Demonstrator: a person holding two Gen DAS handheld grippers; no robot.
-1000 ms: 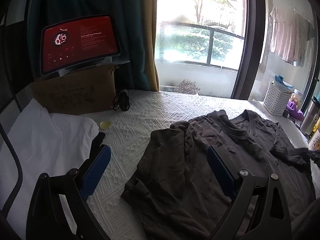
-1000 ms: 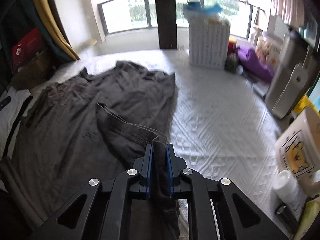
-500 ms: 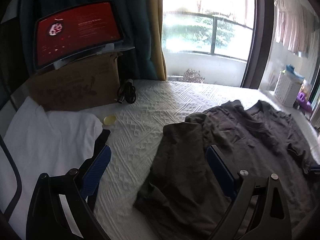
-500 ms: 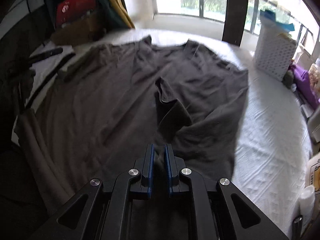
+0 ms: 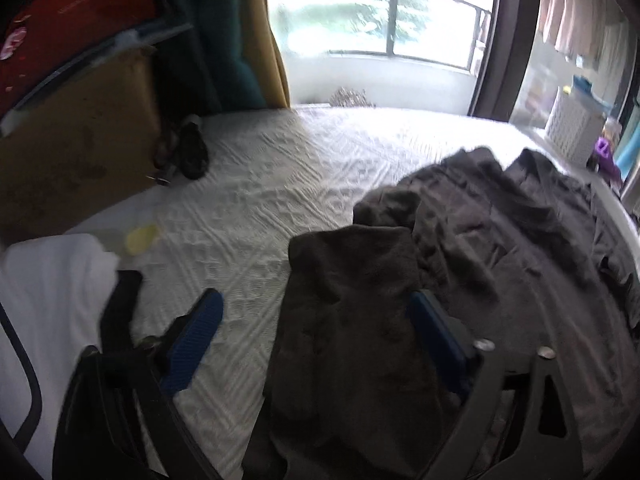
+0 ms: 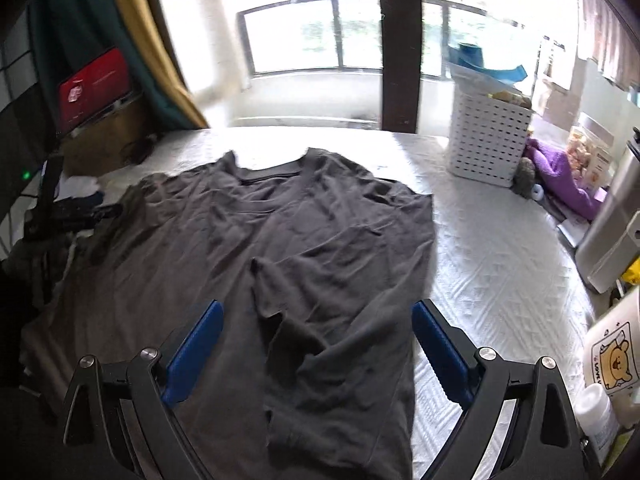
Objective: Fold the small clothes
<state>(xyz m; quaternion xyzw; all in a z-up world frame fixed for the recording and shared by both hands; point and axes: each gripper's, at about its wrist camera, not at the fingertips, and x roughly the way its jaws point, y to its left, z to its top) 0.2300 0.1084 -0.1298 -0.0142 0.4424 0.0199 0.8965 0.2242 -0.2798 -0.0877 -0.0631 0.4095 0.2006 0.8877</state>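
A dark grey long-sleeved shirt (image 6: 304,240) lies spread on the white quilted bed (image 6: 492,264), collar toward the window. Its right sleeve (image 6: 292,344) is folded in over the body and lies between my open right gripper's (image 6: 318,340) blue pads, which hover just above it. In the left wrist view the shirt's left sleeve (image 5: 356,320) lies bunched between the open left gripper's (image 5: 320,332) pads (image 5: 192,340). Neither gripper holds cloth.
A folded white garment (image 5: 48,300) lies at the left beside a cardboard box (image 5: 76,148) with a red-screened tablet (image 6: 94,88). A white basket (image 6: 486,136), purple cloth (image 6: 560,172) and bottles (image 6: 600,408) stand along the right edge.
My right gripper carried the right sleeve in over the shirt's body, then opened and let it go. My left gripper moved closer over the left sleeve and stayed open.
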